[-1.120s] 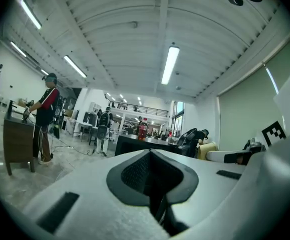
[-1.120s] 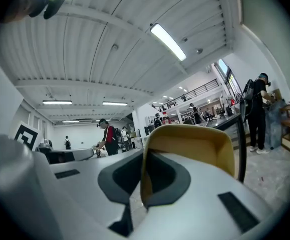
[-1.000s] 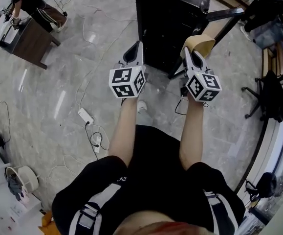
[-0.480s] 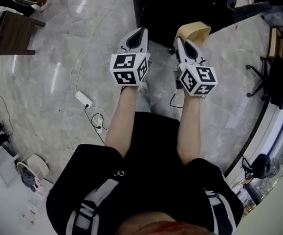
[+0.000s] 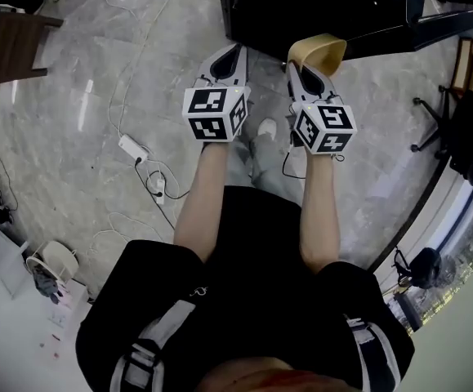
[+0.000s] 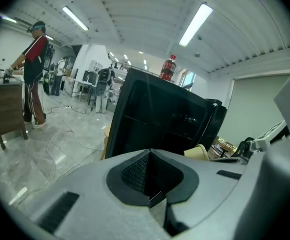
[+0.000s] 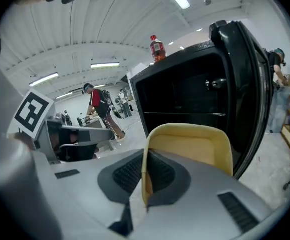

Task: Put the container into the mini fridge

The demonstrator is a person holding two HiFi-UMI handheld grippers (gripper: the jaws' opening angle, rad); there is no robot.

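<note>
Floor (image 5: 73,96): grey polished stone, with loose white cables trailing across it. At far left a brown bench (image 5: 7,43) is seen; a white power strip (image 5: 128,145) lies on the floor between it and the person's legs. In the left gripper view a standing person (image 6: 34,69) is seen at that bench, under strip ceiling lights.

Left gripper (image 5: 233,51): jaws pressed together, nothing between them; it is held out just in front of the mini fridge (image 5: 301,6).

Right gripper (image 5: 299,66): jaws clenched on one wall of the yellow container (image 5: 318,50), which is held up in the air at the fridge's open front, not yet inside. The dark interior is seen past the open door (image 7: 245,84). A red bottle (image 7: 157,48) stands on top of the fridge.

At far right, a black chair (image 5: 457,129) is noted.
</note>
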